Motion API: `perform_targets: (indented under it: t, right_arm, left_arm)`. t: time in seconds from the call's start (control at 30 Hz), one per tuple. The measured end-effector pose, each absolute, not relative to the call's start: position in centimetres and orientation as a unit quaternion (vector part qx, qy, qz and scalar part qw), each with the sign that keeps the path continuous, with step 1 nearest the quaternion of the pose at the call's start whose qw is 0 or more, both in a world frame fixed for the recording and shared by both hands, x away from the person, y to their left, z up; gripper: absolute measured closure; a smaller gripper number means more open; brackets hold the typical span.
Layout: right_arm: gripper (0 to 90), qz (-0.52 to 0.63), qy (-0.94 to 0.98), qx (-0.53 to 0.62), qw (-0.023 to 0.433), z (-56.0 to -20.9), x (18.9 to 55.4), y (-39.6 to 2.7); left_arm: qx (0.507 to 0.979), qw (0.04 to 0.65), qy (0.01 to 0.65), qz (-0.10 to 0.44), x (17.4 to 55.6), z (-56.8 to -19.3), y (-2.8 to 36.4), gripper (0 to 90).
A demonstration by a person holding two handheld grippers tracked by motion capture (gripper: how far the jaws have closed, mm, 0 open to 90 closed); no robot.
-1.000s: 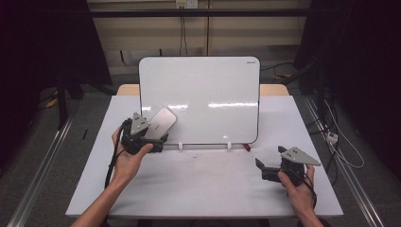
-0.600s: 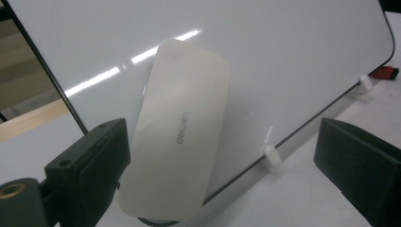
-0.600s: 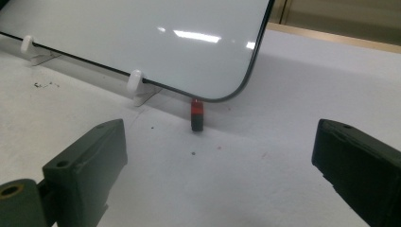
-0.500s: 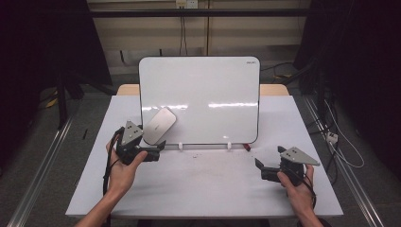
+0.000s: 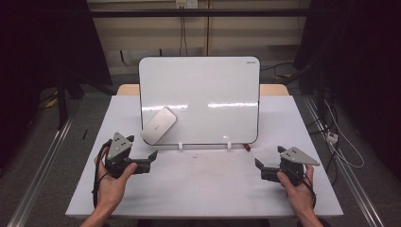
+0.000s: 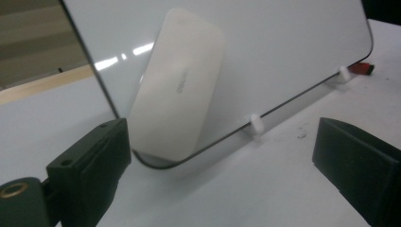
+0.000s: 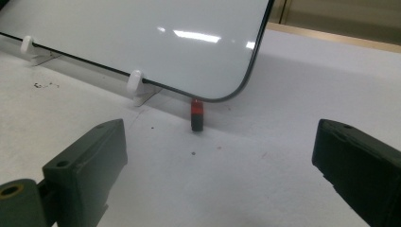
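White eraser [image 5: 159, 125] stuck tilted on whiteboard [image 5: 203, 85], lower left corner, near left gripper [image 5: 150, 160]. Both grippers wide open, holding nothing; right gripper [image 5: 258, 166] resting low on table [image 5: 198, 189]. Probably best to approach squarely, clamp long edges, peel off gently.

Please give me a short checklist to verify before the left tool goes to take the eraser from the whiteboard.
1. Left tool open: ok, jaws wide apart.
2. Left tool empty: ok.
3. Eraser reachable: ok, it sits tilted at the lower left corner of the whiteboard, ahead of the jaws.
4. Right tool out of the way: ok, open, resting far to the right.
5. Board stands firmly on its white clips: cannot tell.
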State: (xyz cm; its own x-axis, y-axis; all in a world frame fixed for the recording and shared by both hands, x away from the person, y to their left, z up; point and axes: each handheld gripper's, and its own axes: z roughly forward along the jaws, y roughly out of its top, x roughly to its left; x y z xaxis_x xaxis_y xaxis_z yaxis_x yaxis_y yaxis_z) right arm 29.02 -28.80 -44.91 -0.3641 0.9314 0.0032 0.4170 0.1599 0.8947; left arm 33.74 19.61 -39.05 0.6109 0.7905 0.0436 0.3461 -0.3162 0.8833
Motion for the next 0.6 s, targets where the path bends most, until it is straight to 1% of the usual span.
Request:
perform_targets:
  t: [0.17, 0.5, 0.6]
  right_arm:
    - [4.0, 0.434, 0.703, 0.480, 0.295, -44.9, 29.1, -28.7]
    - [4.1, 0.433, 0.704, 0.480, 0.295, -45.0, 29.0, -28.8]
    - [4.1, 0.432, 0.703, 0.482, 0.295, -45.0, 29.0, -28.9]
  left_arm:
    - [0.766, 0.449, 0.389, 0.246, 33.4, -39.8, 20.9, 5.0]
    - [0.771, 0.427, 0.390, 0.267, 32.3, -41.4, 22.1, 4.6]
    - [0.765, 0.434, 0.396, 0.263, 32.0, -42.0, 22.3, 4.6]
